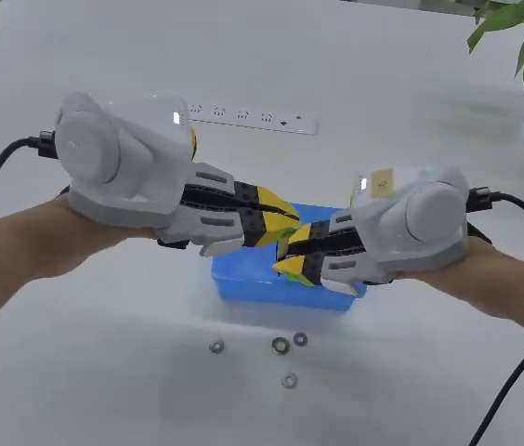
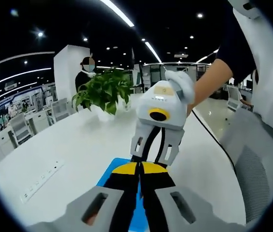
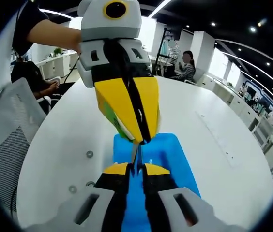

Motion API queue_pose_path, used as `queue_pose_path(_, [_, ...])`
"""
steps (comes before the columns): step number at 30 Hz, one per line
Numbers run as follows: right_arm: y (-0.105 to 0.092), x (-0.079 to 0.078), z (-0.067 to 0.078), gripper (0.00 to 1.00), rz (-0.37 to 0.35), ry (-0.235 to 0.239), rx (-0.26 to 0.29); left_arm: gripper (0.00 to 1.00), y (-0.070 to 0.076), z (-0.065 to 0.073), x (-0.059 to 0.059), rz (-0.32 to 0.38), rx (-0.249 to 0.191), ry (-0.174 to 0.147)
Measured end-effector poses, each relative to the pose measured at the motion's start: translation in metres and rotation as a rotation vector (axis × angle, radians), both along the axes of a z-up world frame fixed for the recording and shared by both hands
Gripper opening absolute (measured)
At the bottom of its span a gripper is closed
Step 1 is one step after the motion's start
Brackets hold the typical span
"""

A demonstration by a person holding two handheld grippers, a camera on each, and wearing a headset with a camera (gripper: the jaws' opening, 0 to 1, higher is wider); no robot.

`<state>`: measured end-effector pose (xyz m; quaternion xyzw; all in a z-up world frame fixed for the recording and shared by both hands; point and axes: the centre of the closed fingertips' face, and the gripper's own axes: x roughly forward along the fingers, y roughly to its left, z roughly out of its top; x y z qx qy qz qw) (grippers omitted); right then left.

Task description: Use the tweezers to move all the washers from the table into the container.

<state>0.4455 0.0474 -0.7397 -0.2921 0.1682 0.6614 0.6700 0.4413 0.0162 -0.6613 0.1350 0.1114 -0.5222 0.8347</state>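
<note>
- Jaws of our right gripper [image 3: 135, 170] clamp the tweezers [image 3: 136, 155].
- Our left gripper [image 2: 139, 170] has jaws pressed together, tip touching the tweezers over the blue container [image 3: 168, 154].

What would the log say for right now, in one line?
left gripper: shut | right gripper: shut on tweezers | both: over blue container | four washers: on table
</note>
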Motion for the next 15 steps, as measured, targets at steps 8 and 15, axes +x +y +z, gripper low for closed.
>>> queue_pose_path(8, [0.002, -0.003, 0.017, 0.21, -0.032, -0.017, 0.032, 0.04, 0.004, 0.014, 0.002, 0.021, 0.009, -0.043])
queue_pose_path(15, [-0.005, -0.008, 0.022, 0.28, -0.054, -0.044, 0.023, 0.04, 0.015, 0.03, -0.007, 0.05, 0.012, -0.075])
